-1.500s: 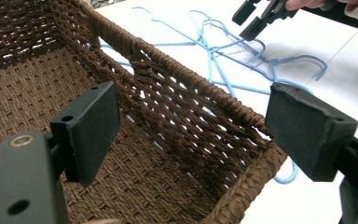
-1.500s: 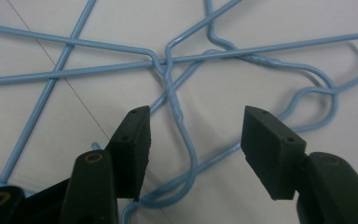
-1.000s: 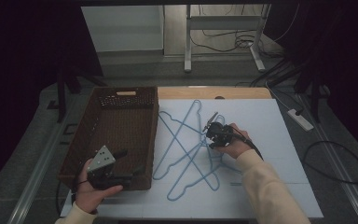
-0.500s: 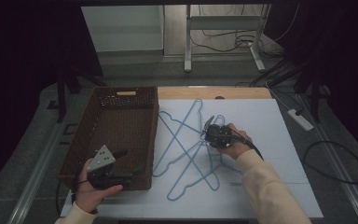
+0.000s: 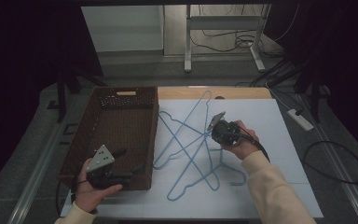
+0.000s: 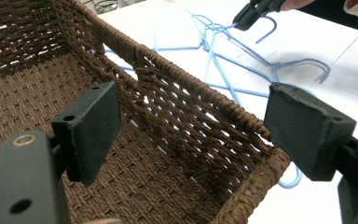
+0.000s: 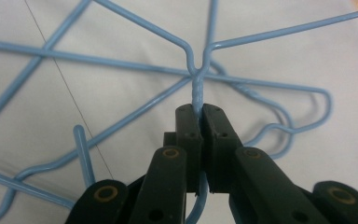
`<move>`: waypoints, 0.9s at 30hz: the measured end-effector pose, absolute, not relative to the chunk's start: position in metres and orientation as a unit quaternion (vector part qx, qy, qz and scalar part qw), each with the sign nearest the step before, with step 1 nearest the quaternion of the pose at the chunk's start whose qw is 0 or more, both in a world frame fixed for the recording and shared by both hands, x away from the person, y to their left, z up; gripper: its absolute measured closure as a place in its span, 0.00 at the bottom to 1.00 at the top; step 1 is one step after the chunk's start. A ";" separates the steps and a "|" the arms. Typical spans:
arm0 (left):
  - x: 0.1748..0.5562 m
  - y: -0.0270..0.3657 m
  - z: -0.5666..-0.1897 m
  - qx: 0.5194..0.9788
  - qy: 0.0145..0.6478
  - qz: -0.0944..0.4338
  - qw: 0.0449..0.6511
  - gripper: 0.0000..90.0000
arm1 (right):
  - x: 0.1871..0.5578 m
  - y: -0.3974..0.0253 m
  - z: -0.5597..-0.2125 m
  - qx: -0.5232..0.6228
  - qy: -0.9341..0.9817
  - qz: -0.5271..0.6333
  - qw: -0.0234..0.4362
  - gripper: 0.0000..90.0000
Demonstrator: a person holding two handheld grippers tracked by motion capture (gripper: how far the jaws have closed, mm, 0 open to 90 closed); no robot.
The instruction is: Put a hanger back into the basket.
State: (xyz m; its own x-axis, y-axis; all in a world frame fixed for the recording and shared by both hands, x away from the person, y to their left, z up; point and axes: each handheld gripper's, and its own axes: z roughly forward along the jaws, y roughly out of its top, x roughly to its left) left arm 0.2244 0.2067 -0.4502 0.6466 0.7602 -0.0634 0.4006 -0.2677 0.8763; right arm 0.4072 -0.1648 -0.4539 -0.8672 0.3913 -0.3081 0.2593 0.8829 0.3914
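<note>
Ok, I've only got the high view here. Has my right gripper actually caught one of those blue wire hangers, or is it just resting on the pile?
Observer: The right gripper is shut on a light blue wire hanger, at its twisted neck.
Operator: And the left gripper?
Observer: The left gripper is open, its fingers straddling the near wall of the brown woven basket.
Operator: Anything inside the basket?
Observer: Nothing on the part of its floor that shows.

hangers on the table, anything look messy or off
Yes: the light blue wire hangers lie crisscrossed in a tangled pile on the white table, beside the brown woven basket. The right gripper pinches one hanger's twisted neck.
</note>
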 end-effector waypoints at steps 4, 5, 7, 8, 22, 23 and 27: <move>0.225 0.207 -0.450 0.773 0.376 0.188 0.476 0.21 | 0.401 -0.171 -0.444 0.175 0.946 0.189 0.199 0.96; 0.225 0.207 -0.450 0.773 0.376 0.188 0.475 0.21 | 0.399 -0.175 -0.441 0.179 0.943 0.196 0.199 0.96; 0.224 0.207 -0.450 0.773 0.376 0.188 0.475 0.21 | 0.395 -0.182 -0.436 0.186 0.938 0.210 0.202 0.96; 0.224 0.206 -0.450 0.772 0.376 0.188 0.476 0.21 | 0.393 -0.185 -0.435 0.187 0.937 0.214 0.205 0.96; 0.224 0.205 -0.448 0.772 0.376 0.191 0.476 0.21 | 0.362 -0.214 -0.429 0.200 0.921 0.254 0.218 0.96; 0.224 0.206 -0.447 0.771 0.376 0.191 0.477 0.21 | 0.360 -0.216 -0.430 0.201 0.920 0.256 0.217 0.96; 0.223 0.205 -0.445 0.770 0.375 0.193 0.478 0.21 | 0.355 -0.220 -0.433 0.203 0.921 0.258 0.211 0.96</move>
